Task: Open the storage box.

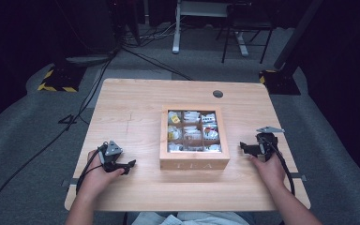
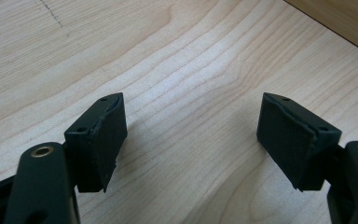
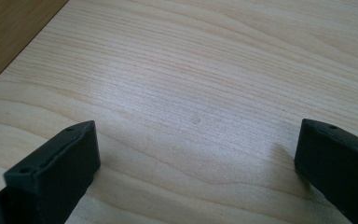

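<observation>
a light wooden table with pale grain (image 1: 136, 112) stands on grey carpet (image 1: 23, 131). near its far edge sits a small round dark cable hole (image 1: 218, 93). black cables (image 1: 51, 140) trail across the carpet to the left of the table. beyond the far left corner is a black base with yellow-and-black hazard stripes (image 1: 58, 79), and another (image 1: 276, 79) stands beyond the far right corner. further back are a white desk leg (image 1: 176, 28) and a black chair frame (image 1: 246, 33).
</observation>
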The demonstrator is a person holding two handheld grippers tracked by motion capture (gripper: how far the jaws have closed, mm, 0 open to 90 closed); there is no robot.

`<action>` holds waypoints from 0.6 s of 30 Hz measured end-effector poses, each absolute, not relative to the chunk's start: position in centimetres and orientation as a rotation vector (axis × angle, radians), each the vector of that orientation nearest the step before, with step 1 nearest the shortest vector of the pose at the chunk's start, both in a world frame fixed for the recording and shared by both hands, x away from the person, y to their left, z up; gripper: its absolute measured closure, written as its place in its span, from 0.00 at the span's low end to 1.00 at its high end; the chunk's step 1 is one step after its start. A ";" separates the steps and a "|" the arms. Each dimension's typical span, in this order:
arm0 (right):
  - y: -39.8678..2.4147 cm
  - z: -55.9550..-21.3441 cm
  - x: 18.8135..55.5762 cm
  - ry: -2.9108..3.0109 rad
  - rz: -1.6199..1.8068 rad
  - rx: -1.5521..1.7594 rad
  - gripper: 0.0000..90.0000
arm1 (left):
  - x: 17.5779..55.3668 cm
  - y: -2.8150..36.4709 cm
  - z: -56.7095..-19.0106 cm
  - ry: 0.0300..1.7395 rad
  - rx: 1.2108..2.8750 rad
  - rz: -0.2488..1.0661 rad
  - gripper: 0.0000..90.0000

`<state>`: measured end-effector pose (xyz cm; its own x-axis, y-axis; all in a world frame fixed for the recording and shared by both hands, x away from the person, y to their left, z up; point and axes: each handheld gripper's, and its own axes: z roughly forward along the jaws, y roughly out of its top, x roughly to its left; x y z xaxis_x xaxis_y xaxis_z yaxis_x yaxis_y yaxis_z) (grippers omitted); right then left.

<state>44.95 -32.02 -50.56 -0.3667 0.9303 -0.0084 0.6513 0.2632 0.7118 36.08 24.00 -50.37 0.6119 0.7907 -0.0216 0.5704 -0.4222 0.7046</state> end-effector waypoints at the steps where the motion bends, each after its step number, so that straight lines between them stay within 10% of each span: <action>1: -32.0 -50.6 45.0 2.113 0.877 1.431 0.00 | 36.1 24.0 -50.3 1.067 2.151 0.413 0.28; 18: -32.1 -50.6 44.8 2.132 0.888 1.408 0.01 | 36.3 24.0 -50.4 1.069 2.147 0.417 0.28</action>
